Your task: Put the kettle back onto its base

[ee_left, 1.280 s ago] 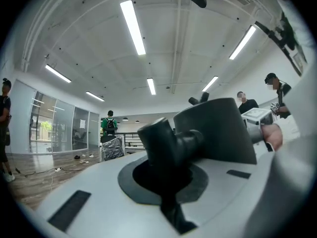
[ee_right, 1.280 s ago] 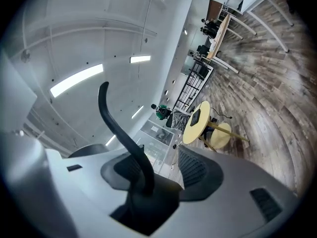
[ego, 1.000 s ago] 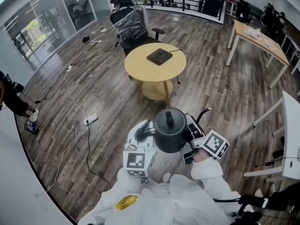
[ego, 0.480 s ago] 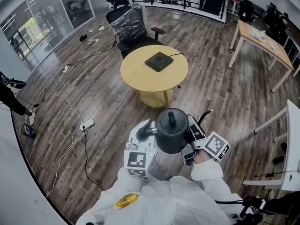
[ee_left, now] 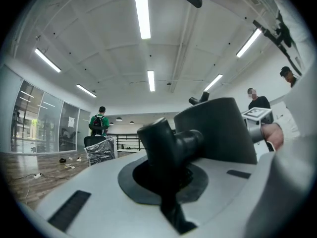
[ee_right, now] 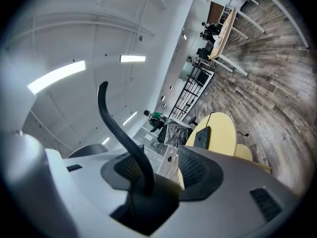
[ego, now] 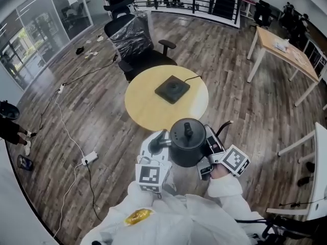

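Kettle: the black gooseneck kettle (ego: 185, 144) hung in the air at the near edge of the round table (ego: 144, 106), short of its base.
Jaws: the left gripper (ego: 156, 148) was clamped on the handle (ego: 155, 143), and the right gripper (ego: 211, 148) on the foot of the spout (ego: 223, 124).
Base: the black base (ego: 172, 89) lay on the table's far half, its cord (ego: 193, 78) trailing right.
Doing it well: keep the kettle level, centre it over the base, then lower it straight.
Change: table and base had drawn nearer than a second before, with both grips unchanged.

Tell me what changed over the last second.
The person has walked toward the round table, so it and the base now sit just ahead of the kettle. Unchanged: left gripper clamped on the handle, right gripper on the spout.
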Available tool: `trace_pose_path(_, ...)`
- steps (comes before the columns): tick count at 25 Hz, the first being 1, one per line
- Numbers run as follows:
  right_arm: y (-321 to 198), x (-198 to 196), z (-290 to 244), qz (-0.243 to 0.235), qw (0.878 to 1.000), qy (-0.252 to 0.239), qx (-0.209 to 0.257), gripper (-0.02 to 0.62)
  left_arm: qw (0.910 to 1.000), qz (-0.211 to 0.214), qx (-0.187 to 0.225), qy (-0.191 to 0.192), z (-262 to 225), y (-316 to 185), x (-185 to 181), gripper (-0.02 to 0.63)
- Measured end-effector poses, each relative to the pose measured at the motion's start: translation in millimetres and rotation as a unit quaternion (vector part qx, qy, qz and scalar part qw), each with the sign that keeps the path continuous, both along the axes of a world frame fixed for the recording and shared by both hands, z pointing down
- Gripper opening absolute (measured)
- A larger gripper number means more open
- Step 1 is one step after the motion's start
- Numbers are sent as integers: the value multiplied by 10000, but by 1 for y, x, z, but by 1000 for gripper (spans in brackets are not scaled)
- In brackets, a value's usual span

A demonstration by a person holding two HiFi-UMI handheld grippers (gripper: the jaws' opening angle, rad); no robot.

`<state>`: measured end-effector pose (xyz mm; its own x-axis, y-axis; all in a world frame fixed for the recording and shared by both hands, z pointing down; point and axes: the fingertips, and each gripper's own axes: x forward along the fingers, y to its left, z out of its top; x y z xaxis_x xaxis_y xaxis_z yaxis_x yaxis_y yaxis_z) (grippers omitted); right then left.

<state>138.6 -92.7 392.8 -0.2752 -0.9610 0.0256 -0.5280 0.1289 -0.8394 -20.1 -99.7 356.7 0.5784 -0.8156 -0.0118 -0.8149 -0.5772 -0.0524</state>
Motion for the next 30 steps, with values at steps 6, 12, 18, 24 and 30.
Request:
trace_pose_path(6, -104, -5, -3, 90, 9998, -74, 144, 209, 9998, 137, 105, -73, 2, -107, -5, 0)
trace_pose_path(12, -178, -5, -6, 135, 9997, 65, 206, 209, 9997, 214, 101, -16, -2, -181, -5, 0)
trace_pose_path(18, -221, -7, 0, -6, 9997, -83, 221, 209, 9998, 161, -76, -28, 3, -219, -1, 0)
trace_pose_path(24, -269, 6, 22, -217, 9996, -140, 132, 209, 9998, -25, -11, -186, 17, -261, 11, 0)
trace_pose_path(30, -333, 12, 30, -665, 9968, -243, 372, 209, 9994, -307, 122, 80, 30, -316, 22, 0)
